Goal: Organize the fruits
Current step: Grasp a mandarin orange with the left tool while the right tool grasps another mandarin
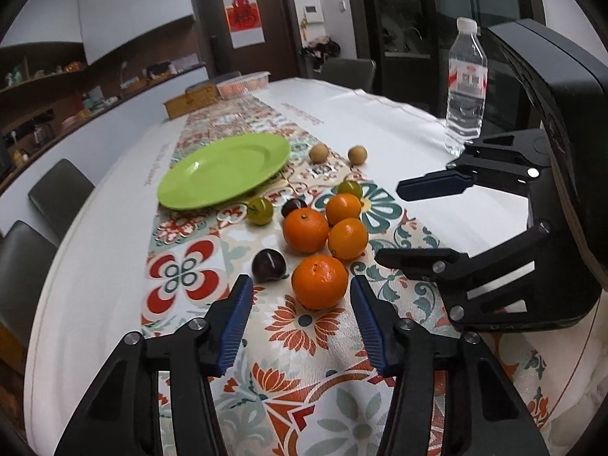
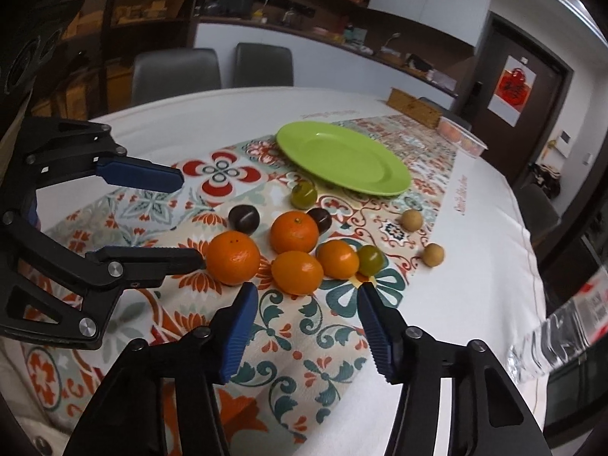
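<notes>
A green plate [image 1: 224, 169] [image 2: 342, 161] lies on the patterned runner. Before it lie several oranges, the nearest one [image 1: 320, 281] [image 2: 233, 257] just ahead of my left gripper [image 1: 302, 285], which is open and empty. Two dark plums [image 1: 269, 265] [image 2: 244, 219], two green tomatoes [image 1: 260, 211] [image 2: 303, 194] and two small tan fruits [image 1: 318, 152] [image 2: 412, 220] lie around them. My right gripper [image 2: 306, 292] is open and empty, just short of another orange [image 2: 297, 271]. It also shows at the right in the left wrist view [image 1: 391, 220].
A water bottle [image 1: 465, 87] stands at the table's right side. A woven box [image 1: 192, 100] and a clear container of fruit [image 1: 243, 83] sit at the far end. Grey chairs [image 2: 212, 70] stand round the white-clothed table [image 1: 95, 228].
</notes>
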`<action>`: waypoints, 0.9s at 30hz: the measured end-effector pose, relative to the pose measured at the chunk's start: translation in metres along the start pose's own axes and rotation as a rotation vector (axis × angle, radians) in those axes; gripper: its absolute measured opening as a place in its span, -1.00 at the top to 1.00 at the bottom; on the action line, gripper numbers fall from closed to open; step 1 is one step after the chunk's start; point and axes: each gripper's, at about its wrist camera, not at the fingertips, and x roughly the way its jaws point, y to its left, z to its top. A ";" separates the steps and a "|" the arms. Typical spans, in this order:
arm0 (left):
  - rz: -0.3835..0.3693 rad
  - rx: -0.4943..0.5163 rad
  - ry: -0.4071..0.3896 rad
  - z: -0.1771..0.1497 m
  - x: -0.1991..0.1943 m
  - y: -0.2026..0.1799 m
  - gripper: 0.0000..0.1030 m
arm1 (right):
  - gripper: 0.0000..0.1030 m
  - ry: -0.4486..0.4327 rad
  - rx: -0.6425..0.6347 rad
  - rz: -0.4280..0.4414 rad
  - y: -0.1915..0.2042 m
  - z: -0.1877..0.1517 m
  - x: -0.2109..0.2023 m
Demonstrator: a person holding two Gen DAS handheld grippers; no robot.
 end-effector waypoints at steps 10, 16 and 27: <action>-0.062 0.040 0.063 0.002 0.027 0.000 0.06 | 0.13 0.045 -0.054 0.057 -0.004 0.001 0.027; -0.076 0.045 0.080 0.004 0.037 0.002 0.06 | 0.16 0.058 -0.076 0.091 -0.003 0.003 0.038; -0.105 0.035 0.099 0.007 0.047 0.004 0.21 | 0.24 0.060 -0.070 0.131 -0.004 0.005 0.048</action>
